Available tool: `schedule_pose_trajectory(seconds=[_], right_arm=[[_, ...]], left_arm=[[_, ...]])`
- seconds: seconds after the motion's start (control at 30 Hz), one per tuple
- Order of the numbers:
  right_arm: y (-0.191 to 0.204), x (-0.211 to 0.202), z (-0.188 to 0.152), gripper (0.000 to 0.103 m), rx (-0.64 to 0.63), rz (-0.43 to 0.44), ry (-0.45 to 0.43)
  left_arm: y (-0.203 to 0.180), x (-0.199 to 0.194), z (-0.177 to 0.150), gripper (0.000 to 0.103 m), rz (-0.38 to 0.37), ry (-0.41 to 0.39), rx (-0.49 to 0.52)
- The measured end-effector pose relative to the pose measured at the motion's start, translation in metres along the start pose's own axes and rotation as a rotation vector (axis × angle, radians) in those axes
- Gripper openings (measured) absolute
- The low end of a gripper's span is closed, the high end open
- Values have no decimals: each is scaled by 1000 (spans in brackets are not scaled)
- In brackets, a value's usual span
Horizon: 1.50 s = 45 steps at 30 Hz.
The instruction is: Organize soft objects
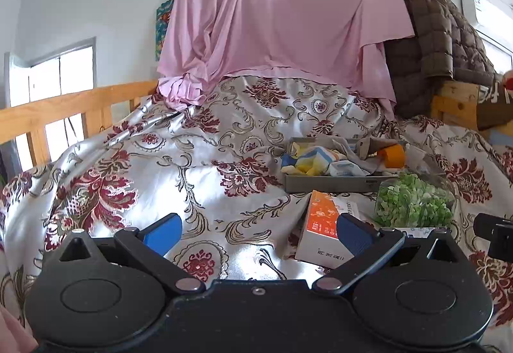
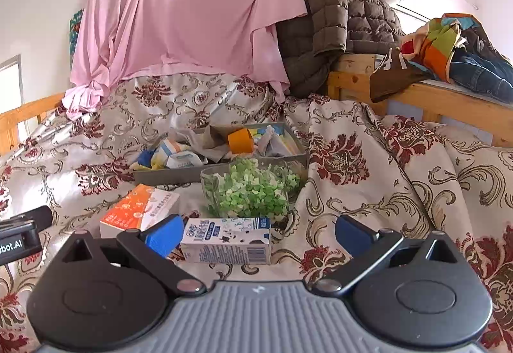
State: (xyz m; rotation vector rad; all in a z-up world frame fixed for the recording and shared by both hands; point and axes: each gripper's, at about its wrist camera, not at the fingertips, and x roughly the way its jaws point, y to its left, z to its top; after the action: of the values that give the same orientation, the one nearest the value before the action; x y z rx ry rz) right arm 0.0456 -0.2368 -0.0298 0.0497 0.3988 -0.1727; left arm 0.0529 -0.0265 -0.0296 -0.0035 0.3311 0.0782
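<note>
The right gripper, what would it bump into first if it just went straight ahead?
Probably the blue-and-white carton lying on the bedspread between the right gripper fingers. The clear jar of green bits sits behind it. Depth is uncertain.

Bed [image 2: 368, 167] with wooden side rail [image 1: 64, 109], covered by a silver satin bedspread [image 1: 179, 167] with dark red floral pattern. Lying directly on the bedspread: a grey tray [image 2: 179, 173] of mixed soft items; just in front of it, a clear container of green pieces [image 2: 253, 189]; an orange-and-white box [image 2: 138, 212] to its left; a blue-and-white carton [image 2: 227, 241] on its side, nearest. A pink sheet [image 2: 179, 16] drapes over the head end.
</note>
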Motion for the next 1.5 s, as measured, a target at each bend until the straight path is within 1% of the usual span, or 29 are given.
schedule_pose_trajectory(seconds=[0.2,0.43,0.6,0.93,1.27,1.5], right_arm=[[-1,3,-3,103,-2,-11,18],[-1,4,-4,103,-15,-21,11],[0,6,-6,103,-20,-22,26],[2,11,-10,103,-44,-26,74],[3,12,-11,103,-57,-27,88],[4,12,-11,103,-57,-27,89]], left_arm=[[-1,1,-1,102,1,7,10],[-7,2,-3,102,-12,7,48],[-11,9,-4,102,-9,18,80],[-10,8,-7,102,-29,33,81],[-11,10,-9,102,-28,64,85],[-13,9,-9,102,-29,64,92]])
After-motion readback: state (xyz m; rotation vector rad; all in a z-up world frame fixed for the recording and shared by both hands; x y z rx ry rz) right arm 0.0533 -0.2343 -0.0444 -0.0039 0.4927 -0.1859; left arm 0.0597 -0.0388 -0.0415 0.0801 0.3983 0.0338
